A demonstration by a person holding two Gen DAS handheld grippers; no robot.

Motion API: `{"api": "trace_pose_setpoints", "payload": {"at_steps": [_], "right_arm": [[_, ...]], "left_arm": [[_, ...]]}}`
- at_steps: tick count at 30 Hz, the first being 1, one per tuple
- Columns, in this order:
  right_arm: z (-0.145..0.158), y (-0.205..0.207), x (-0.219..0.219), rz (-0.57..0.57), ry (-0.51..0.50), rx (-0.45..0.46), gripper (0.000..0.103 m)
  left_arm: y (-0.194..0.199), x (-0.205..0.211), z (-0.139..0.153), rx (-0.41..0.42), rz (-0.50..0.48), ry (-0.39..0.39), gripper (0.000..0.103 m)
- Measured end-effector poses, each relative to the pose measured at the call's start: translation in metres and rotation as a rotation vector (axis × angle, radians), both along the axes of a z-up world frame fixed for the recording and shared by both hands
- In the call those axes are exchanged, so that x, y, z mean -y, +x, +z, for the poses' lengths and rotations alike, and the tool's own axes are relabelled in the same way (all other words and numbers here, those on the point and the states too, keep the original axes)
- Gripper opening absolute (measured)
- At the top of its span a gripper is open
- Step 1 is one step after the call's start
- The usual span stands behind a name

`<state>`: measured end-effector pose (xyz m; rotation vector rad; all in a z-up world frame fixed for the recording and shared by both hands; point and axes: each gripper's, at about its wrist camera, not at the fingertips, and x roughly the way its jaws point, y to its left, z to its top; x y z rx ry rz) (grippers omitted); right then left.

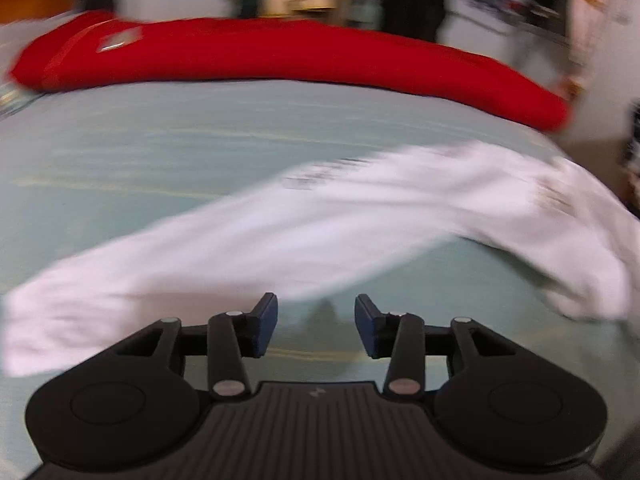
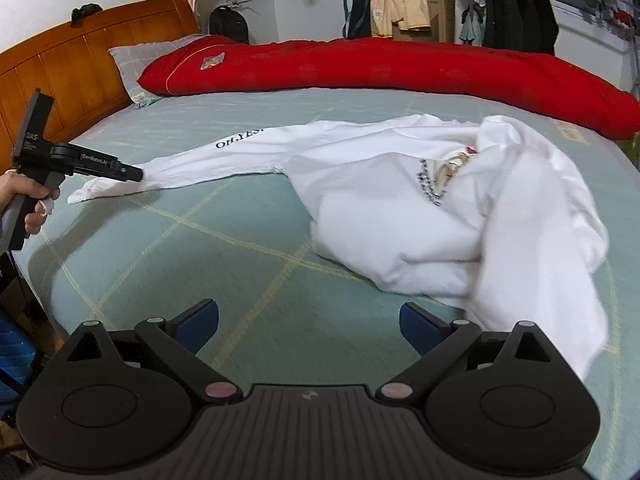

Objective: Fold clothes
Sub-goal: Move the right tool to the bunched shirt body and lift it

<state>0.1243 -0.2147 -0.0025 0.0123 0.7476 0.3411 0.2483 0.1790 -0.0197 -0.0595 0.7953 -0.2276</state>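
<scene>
Laying-out step: left hand-held gripper (image 1: pixel 316 330) half-open and empty beside the white sweatshirt (image 2: pixel 400 200) sleeve at lower left; right hand-held gripper (image 2: pixel 308 326) wide, empty. Next, likely smoothing the bunched body.

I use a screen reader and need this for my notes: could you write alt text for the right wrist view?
A crumpled white sweatshirt lies on a green bed sheet, one sleeve stretched left toward the left gripper in a person's hand. The right gripper is open and empty; a red duvet lies behind.
</scene>
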Motion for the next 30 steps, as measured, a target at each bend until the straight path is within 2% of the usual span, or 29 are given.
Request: {"api": "trace_pose_setpoints", "payload": {"at_steps": [7, 10, 15, 19, 25, 30], "right_arm": [[-0.005, -0.031, 0.026, -0.047, -0.018, -0.006, 0.103], [-0.008, -0.042, 0.044, -0.081, 0.007, -0.005, 0.103], [-0.014, -0.052, 0.079, -0.163, 0.053, -0.005, 0.103], [-0.018, -0.059, 0.109, -0.233, 0.086, 0.007, 0.103], [-0.021, -0.055, 0.145, -0.283, 0.230, 0.046, 0.103], [-0.023, -0.040, 0.144, -0.276, 0.184, 0.074, 0.103]], "left_arm": [[-0.025, 0.133, -0.015, 0.019, -0.316, 0.045, 0.054], [-0.037, 0.170, -0.020, 0.022, -0.367, 0.012, 0.061], [-0.048, 0.207, -0.038, -0.028, -0.356, -0.052, 0.062], [-0.052, 0.214, -0.044, -0.041, -0.328, -0.048, 0.068], [-0.048, 0.219, -0.045, -0.062, -0.304, -0.051, 0.071], [-0.048, 0.220, -0.044, -0.069, -0.288, -0.052, 0.071]]}}
